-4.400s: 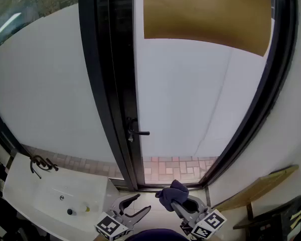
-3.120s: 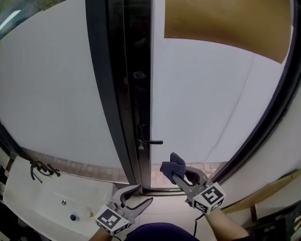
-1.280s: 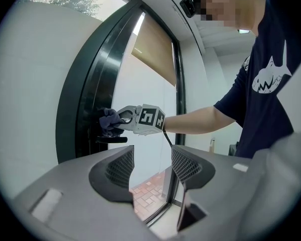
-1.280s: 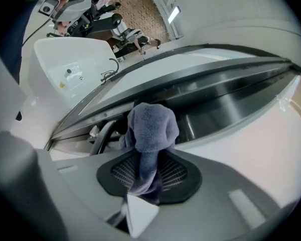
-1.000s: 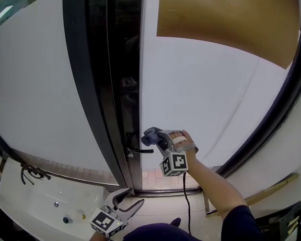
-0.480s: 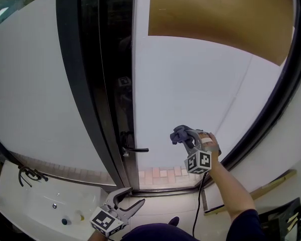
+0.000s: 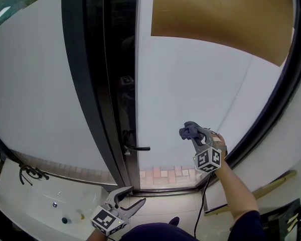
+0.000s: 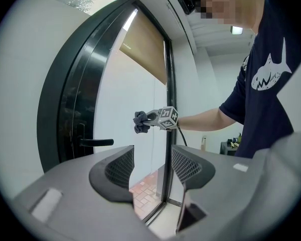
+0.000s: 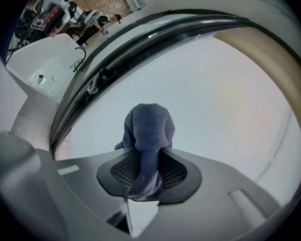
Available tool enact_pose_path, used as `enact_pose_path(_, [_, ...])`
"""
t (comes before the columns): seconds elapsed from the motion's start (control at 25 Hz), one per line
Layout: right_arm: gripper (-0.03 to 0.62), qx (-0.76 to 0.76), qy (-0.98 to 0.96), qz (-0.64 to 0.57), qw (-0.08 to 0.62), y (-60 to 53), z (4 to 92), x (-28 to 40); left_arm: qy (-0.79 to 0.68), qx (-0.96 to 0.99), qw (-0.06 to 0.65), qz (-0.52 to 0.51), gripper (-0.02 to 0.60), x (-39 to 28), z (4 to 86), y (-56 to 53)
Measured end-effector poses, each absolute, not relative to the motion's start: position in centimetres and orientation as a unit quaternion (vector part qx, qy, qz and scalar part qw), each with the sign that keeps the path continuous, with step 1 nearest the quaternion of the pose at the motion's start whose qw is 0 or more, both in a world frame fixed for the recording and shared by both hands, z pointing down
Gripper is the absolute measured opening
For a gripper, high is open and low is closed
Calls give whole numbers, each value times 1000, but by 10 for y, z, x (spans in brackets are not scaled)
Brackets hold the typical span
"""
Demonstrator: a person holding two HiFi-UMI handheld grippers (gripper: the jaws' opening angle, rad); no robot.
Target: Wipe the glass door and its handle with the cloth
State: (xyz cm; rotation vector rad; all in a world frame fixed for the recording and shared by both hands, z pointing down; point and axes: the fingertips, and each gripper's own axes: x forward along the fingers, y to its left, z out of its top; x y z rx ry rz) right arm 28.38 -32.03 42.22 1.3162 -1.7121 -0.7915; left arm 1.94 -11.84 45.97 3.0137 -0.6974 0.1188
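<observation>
This is an indoor room beside an outside door, but the frames do not show whether it is an office, a lab or a home. A tall black-framed glass door [image 7: 190,99] fills the head view. A brown blind [image 7: 220,14] hangs at upper right. A white sink [image 7: 45,205] with a dark tap [image 7: 30,173] sits at lower left. Brick paving [image 7: 163,174] shows low through the glass.

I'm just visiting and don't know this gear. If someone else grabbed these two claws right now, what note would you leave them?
Right claw: shut on the dark blue cloth, raised to the lower part of the glass door, right of the handle; contact unclear.
Left claw: open, empty, held low.
Done: the cloth was at the handle a second ago.
Left: wipe the pane; redo the handle if unsure.
</observation>
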Motion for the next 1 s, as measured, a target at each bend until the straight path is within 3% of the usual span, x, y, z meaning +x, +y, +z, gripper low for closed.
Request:
enact_pose_path(0.28, [98, 442, -749, -368, 329, -318, 380, 139, -240, 970, 21, 37, 230, 8, 456, -114])
enact_pose_path(0.56, [98, 359, -782, -395, 321, -339, 396, 20, -267, 963, 27, 35, 230, -13, 456, -109])
enact_pose_path(0.76, [97, 333, -789, -385, 345, -353, 428, -13, -290, 956, 34, 37, 230, -31, 460, -109])
enact_pose_path(1.0, [95, 326, -786, -370, 374, -359, 454, -8, -297, 953, 36, 37, 230, -37, 464, -109])
